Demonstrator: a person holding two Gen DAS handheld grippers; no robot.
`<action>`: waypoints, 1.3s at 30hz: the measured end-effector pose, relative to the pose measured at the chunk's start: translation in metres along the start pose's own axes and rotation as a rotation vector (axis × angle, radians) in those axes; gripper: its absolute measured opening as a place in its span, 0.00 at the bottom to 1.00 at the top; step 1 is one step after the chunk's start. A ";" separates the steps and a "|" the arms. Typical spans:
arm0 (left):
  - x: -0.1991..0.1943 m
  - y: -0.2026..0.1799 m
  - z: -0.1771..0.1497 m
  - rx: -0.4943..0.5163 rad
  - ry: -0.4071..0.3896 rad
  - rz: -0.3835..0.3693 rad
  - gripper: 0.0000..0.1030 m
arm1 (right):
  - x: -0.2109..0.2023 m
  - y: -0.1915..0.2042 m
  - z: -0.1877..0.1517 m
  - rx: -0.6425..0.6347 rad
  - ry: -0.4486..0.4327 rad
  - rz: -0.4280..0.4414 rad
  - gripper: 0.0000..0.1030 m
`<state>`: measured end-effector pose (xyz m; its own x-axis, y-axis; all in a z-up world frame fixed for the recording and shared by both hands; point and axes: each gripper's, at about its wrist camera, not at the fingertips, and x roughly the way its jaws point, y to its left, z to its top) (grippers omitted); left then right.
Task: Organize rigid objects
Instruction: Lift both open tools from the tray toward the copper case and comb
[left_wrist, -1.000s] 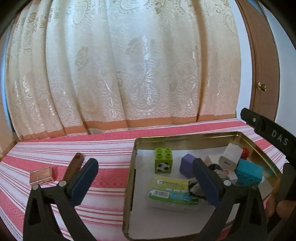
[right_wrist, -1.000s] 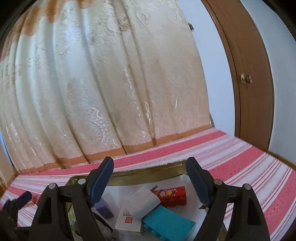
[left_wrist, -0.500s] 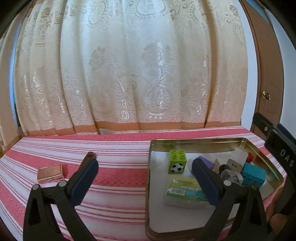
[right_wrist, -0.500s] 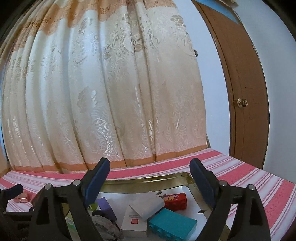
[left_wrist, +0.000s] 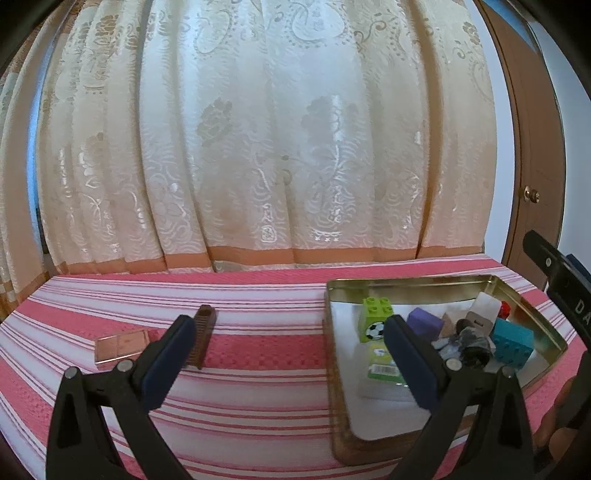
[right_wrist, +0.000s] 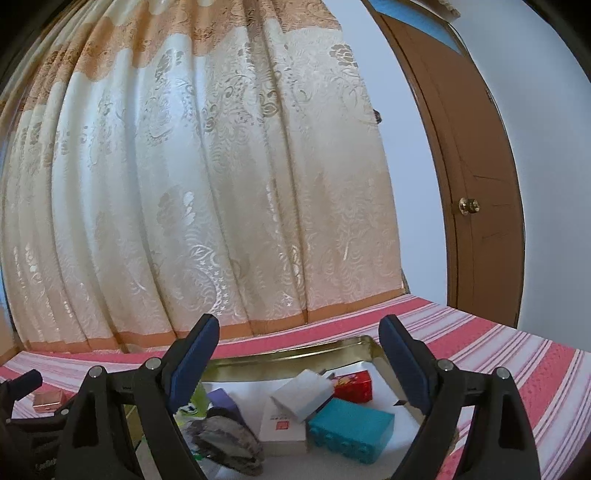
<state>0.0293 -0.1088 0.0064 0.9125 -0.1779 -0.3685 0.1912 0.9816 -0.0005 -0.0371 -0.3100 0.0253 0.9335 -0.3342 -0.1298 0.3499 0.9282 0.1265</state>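
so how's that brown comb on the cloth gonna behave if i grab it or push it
The brown comb looks rigid, so it probably won't flop. It lies flat and long on the striped cloth, so it should slide or pivot rather than roll. Its thin teeth may slip between pads.

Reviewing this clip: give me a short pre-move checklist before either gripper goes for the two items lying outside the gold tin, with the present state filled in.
1. Left gripper open and empty: ok.
2. Right gripper open, nothing between the pads: ok.
3. Brown comb on the striped cloth, free to grasp: ok.
4. Copper case lying flat beside the comb, apart from it: ok.
5. Bare floor left in the gold tin near its front: ok.
6. Whether the comb fits flat in the tin: cannot tell.
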 end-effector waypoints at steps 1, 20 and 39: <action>0.000 0.004 0.000 -0.003 0.000 0.004 1.00 | -0.001 0.003 -0.001 -0.005 0.001 0.005 0.87; 0.006 0.077 -0.002 -0.050 0.032 0.077 1.00 | -0.006 0.087 -0.018 -0.019 0.076 0.115 0.87; 0.027 0.155 0.001 -0.071 0.123 0.173 1.00 | 0.011 0.178 -0.033 -0.081 0.166 0.223 0.87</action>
<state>0.0835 0.0384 -0.0023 0.8776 -0.0008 -0.4793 0.0055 0.9999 0.0085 0.0325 -0.1425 0.0136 0.9589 -0.0948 -0.2675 0.1235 0.9880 0.0924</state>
